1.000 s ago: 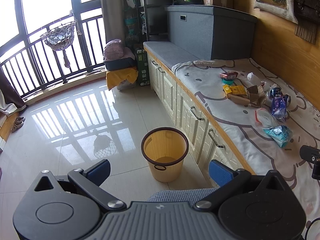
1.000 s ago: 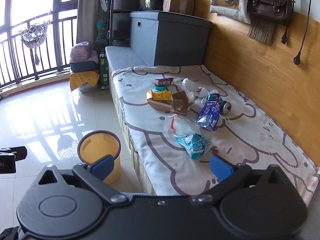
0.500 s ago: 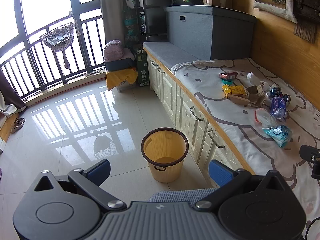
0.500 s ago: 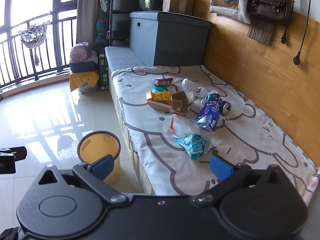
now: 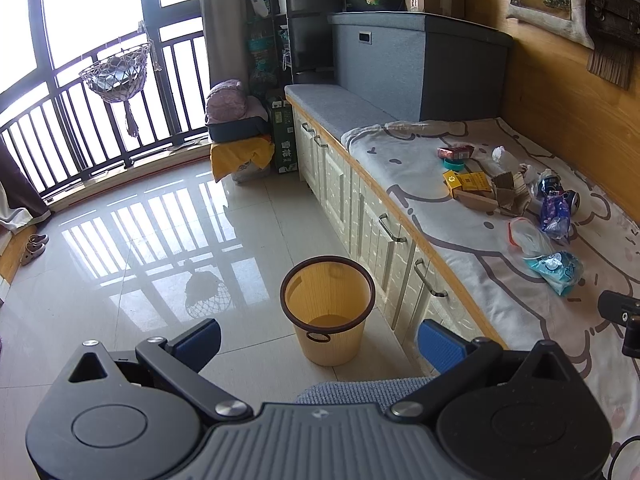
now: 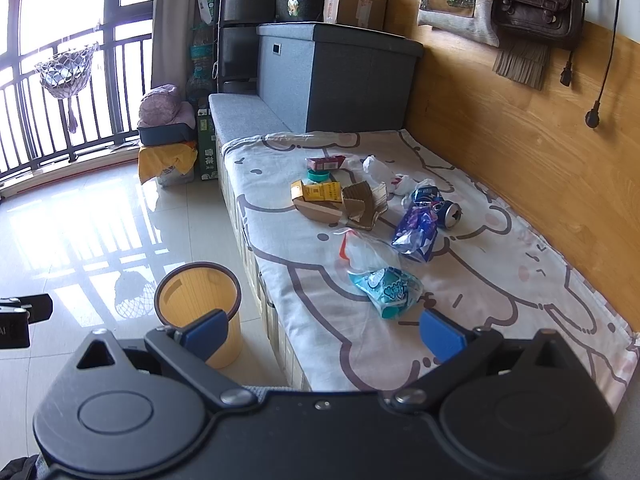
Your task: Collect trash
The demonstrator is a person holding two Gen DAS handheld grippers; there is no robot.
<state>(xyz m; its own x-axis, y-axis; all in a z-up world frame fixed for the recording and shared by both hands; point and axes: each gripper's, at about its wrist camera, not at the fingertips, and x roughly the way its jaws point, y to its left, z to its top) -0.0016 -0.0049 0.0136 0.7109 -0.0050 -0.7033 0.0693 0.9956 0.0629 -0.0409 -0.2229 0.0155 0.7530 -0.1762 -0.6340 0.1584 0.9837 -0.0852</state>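
Trash lies on the cartoon-print sheet [image 6: 500,280] of the bench: a teal wrapper [image 6: 386,290] [image 5: 556,266], a clear plastic bag [image 6: 366,250], a purple wrapper [image 6: 416,232], a blue can [image 6: 438,204], torn cardboard [image 6: 366,202], a yellow box [image 6: 318,192] and a red pack [image 6: 326,163]. A yellow bin [image 5: 327,308] [image 6: 199,308] stands on the floor beside the bench. My left gripper [image 5: 318,340] is open and empty, above the floor before the bin. My right gripper [image 6: 322,330] is open and empty, short of the teal wrapper.
A grey storage box [image 6: 340,80] stands at the bench's far end. White cabinet doors [image 5: 376,216] run under the bench. A basket on a yellow cloth [image 5: 236,136] sits on the tiled floor near the balcony railing [image 5: 80,120]. A wood wall [image 6: 520,128] backs the bench.
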